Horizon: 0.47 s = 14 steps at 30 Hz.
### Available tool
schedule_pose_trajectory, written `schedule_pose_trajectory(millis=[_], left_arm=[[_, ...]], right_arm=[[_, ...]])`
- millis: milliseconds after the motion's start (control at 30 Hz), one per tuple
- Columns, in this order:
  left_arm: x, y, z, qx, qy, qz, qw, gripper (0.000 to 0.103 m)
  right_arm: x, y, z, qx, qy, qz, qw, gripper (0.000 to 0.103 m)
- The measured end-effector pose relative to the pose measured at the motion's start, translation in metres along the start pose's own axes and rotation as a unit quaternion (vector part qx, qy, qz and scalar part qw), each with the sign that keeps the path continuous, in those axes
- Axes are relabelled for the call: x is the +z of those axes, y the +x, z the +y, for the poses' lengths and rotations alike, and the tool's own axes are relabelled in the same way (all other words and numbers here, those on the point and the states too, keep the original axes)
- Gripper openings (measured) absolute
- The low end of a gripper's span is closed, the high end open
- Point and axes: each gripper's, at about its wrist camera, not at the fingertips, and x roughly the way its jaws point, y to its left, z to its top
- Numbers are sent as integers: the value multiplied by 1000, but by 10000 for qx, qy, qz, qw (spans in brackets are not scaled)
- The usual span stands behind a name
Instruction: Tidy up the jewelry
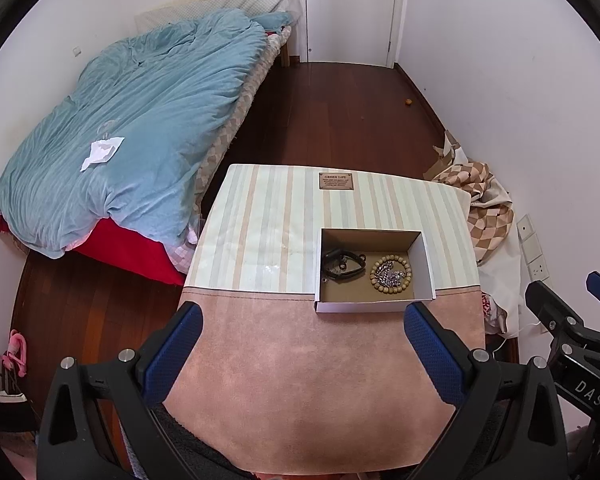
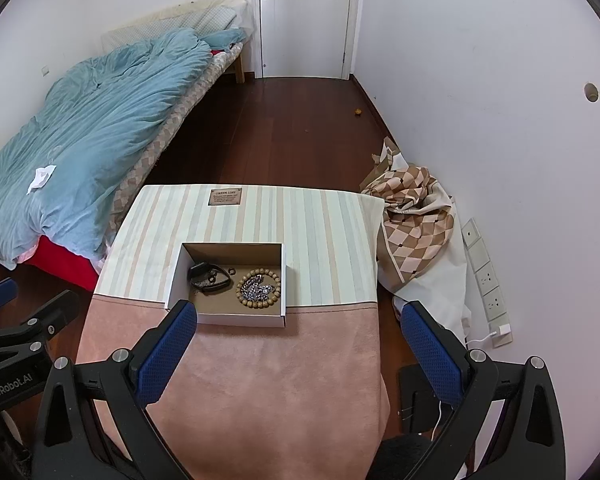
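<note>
A small open white cardboard box (image 1: 358, 306) (image 2: 244, 320) stands on the table (image 1: 292, 380) (image 2: 260, 380). Inside lie a wooden bead bracelet (image 1: 392, 275) (image 2: 259, 286) around a silver chain (image 1: 391, 277) (image 2: 256, 290), a black strap-like piece (image 1: 342, 266) (image 2: 208, 278) and a small ring (image 2: 232, 271). My left gripper (image 1: 303, 316) is open and empty, above the table just short of the box. My right gripper (image 2: 299, 316) is open and empty, its left finger (image 2: 168, 352) beside the box's near left corner.
The table has a striped far half with a small brown label (image 1: 337, 181) (image 2: 225, 196). A bed with a blue duvet (image 1: 132, 120) (image 2: 80, 140) stands left. A checked cloth heap (image 1: 484, 208) (image 2: 416, 220) and wall sockets (image 2: 486, 276) are at the right.
</note>
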Motion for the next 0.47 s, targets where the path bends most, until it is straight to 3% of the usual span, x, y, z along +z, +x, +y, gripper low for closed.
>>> schedule_pose_trajectory(millis=[467], left_arm=[[-1, -4, 0, 38, 55, -140, 9999, 103]], right_arm=[[1, -1, -3, -2, -3, -4, 10000, 103]])
